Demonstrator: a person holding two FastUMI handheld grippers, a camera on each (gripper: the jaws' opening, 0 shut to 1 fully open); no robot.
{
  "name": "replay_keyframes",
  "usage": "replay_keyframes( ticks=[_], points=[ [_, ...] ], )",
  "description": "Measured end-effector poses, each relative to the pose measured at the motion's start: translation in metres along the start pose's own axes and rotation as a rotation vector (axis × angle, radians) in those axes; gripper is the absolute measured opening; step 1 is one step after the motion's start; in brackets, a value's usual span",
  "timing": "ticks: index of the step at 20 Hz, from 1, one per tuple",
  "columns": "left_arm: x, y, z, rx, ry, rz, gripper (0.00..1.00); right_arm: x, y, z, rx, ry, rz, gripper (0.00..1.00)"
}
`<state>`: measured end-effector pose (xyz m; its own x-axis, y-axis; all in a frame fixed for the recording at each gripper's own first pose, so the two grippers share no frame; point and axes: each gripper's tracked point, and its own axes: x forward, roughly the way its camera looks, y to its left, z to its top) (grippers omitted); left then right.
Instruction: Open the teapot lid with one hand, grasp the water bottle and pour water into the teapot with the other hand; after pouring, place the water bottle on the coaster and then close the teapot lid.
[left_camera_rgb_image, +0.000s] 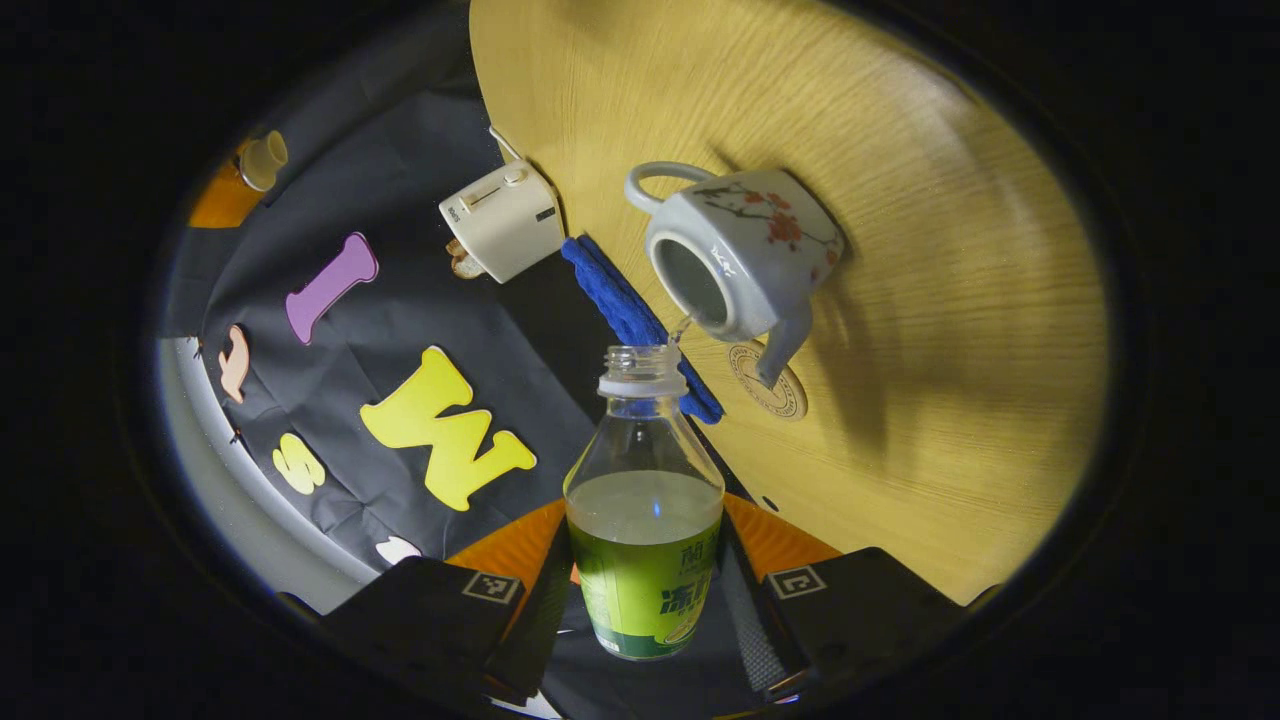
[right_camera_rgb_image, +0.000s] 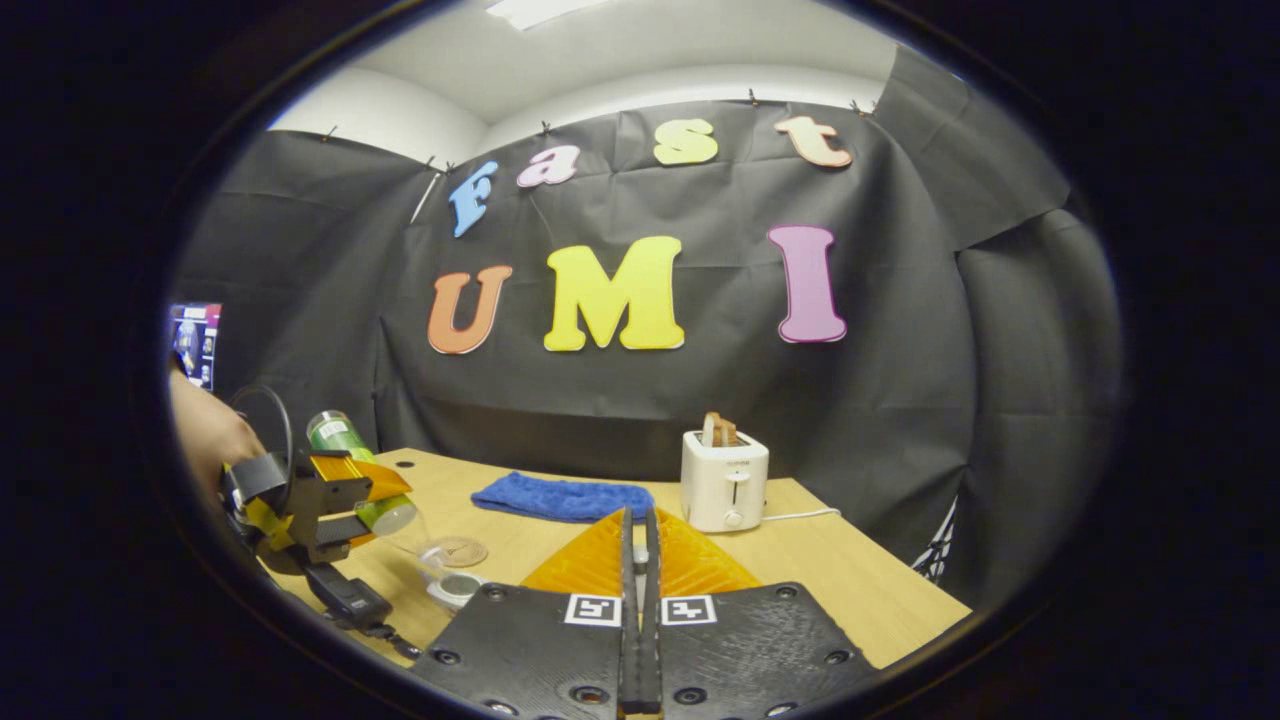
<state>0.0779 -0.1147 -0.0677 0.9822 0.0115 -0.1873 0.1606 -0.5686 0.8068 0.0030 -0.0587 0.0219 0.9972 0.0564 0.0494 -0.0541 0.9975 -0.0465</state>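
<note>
Left gripper view | left tool (left_camera_rgb_image: 645, 590) grips water bottle (left_camera_rgb_image: 645, 500) | pouring into teapot (left_camera_rgb_image: 745, 250)

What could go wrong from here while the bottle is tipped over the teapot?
1. The stream from the water bottle enters the teapot right at the rim of its opening; a small drift could spill water onto the table.
2. The coaster and blue cloth lie just beside the teapot, so a spill may wet them.
3. The left claw holds the bottle low on its body; it might slip while tilted.
</note>
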Motion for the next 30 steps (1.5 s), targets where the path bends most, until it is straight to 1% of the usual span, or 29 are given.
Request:
replay_keyframes(
  ticks=[1,5,6,7,8,12,13,14,15,16,17,18,19,23,25,26,27,30],
  points=[
    [-0.001,0.001,-0.001,0.005,0.000,0.002,0.75,0.000,0.000,0.000,-0.001,-0.001,0.000,0.00],
    [-0.002,0.003,0.001,0.020,-0.001,0.005,0.75,0.001,0.001,-0.002,-0.003,0.004,0.001,0.00],
    [-0.003,0.004,0.001,0.026,0.002,0.006,0.72,0.000,0.000,-0.002,-0.004,0.004,0.001,0.00],
    [-0.004,0.006,0.001,0.035,0.001,0.007,0.72,0.001,0.000,-0.002,-0.005,0.004,0.000,0.00],
    [-0.004,0.008,0.000,0.047,0.004,0.013,0.75,0.001,0.000,-0.001,-0.006,0.003,0.000,0.00],
    [-0.004,0.012,0.000,0.084,0.005,0.014,0.75,0.000,-0.001,-0.002,-0.012,0.006,-0.002,0.00],
    [-0.004,0.013,0.001,0.091,0.004,0.013,0.72,0.000,-0.001,-0.002,-0.014,0.006,-0.001,0.00],
    [-0.004,0.013,0.003,0.098,0.001,0.013,0.75,0.000,-0.001,-0.002,-0.014,0.007,-0.001,0.00],
    [-0.005,0.015,0.005,0.105,-0.002,0.017,0.75,0.000,-0.001,-0.002,-0.015,0.007,-0.001,0.00],
    [-0.006,0.015,0.005,0.109,-0.001,0.019,0.72,0.001,-0.001,-0.002,-0.015,0.008,-0.001,0.00],
    [-0.006,0.015,0.006,0.111,-0.001,0.020,0.74,0.000,-0.001,-0.003,-0.016,0.008,-0.001,0.00],
    [-0.006,0.016,0.005,0.112,0.004,0.021,0.72,0.000,-0.001,-0.002,-0.016,0.008,-0.002,0.00],
    [-0.007,0.015,0.005,0.111,0.003,0.021,0.74,0.001,-0.002,-0.002,-0.016,0.008,-0.003,0.00],
    [-0.004,0.014,0.002,0.092,0.004,0.016,0.75,0.001,-0.003,-0.003,-0.019,0.009,-0.008,0.00],
    [-0.002,0.011,0.001,0.050,-0.001,0.021,0.75,0.002,-0.003,-0.003,-0.017,0.012,-0.008,0.00],
    [-0.001,0.007,0.001,0.004,-0.012,0.020,0.74,0.002,-0.003,-0.003,-0.017,0.014,-0.009,0.00],
    [-0.001,0.005,0.000,-0.063,-0.021,0.015,0.74,0.002,-0.006,-0.004,-0.015,0.013,-0.013,0.00],
    [-0.001,-0.011,-0.004,-0.313,-0.023,-0.031,0.75,0.002,-0.011,-0.006,0.001,0.016,-0.025,0.00]
  ],
)
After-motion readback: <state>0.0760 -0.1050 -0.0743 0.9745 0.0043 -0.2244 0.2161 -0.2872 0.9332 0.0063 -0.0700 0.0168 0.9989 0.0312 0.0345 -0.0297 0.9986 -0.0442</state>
